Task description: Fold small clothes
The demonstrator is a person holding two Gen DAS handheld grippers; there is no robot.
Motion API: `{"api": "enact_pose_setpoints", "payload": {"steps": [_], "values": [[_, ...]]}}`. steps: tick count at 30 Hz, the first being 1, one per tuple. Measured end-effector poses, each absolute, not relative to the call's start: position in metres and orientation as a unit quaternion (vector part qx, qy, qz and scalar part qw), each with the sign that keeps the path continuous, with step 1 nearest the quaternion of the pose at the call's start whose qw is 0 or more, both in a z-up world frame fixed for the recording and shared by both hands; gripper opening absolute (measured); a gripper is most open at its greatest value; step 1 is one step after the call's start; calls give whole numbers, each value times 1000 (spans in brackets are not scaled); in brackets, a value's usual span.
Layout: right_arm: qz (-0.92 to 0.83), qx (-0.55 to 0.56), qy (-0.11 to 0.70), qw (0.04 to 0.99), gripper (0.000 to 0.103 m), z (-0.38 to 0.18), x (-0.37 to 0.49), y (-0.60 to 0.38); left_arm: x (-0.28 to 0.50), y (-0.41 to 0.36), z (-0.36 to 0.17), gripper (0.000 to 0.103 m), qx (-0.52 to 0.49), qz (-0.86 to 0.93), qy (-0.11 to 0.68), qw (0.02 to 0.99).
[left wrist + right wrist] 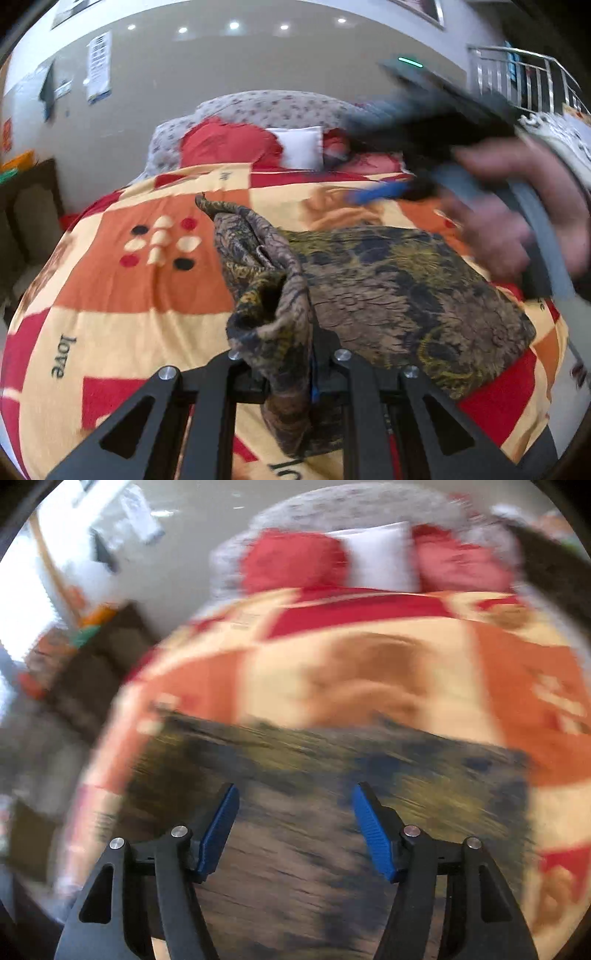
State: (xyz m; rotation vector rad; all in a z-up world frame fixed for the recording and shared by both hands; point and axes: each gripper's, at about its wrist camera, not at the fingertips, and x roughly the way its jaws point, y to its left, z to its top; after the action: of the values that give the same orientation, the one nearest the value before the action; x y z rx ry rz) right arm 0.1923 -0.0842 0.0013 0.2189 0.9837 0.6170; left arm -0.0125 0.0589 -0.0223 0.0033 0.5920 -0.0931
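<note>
A small brown, black and yellow patterned garment [399,291] lies on the bed's blanket [122,288]. My left gripper [291,354] is shut on the garment's bunched left edge, which stands up between the jaws. My right gripper [295,827] is open and empty, hovering just above the garment [295,867], which is blurred in the right wrist view. The right gripper also shows in the left wrist view [380,194] at the upper right, held by a hand, above the garment's far right side.
The orange, red and cream blanket [369,686] covers the bed. Red pillows [229,144] and a white pillow [299,146] lie at the head. A dark cabinet [29,206] stands left of the bed. A metal railing [524,77] is at the far right.
</note>
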Motion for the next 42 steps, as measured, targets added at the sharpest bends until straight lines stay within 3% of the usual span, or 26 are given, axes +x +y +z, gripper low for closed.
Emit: {"api": "enact_pose_setpoints", "payload": {"steps": [5,13,15,17,20,32,42], "values": [[368,130,515,763,71,-2,233,-28,-9,44,-19,14,19,-66,292,954],[364,45,576,730,70,-16,253,22,-11,34,-24,14,27,-83,296,951],[365,30,576,731,51,-20,251,23,-11,35,-23,14,23,-84,298,951],[353,12,580,734,25,-24,252,22,-12,34,-23,14,20,-85,299,950],[337,15,586,737,17,-29,257,14,-14,34,-20,14,19,-87,297,951],[325,71,571,751,13,-13,255,-84,-17,-25,-4,14,18,-164,302,939],[260,-1,589,765,13,-13,238,-208,-14,-129,-14,14,27,-248,325,912]]}}
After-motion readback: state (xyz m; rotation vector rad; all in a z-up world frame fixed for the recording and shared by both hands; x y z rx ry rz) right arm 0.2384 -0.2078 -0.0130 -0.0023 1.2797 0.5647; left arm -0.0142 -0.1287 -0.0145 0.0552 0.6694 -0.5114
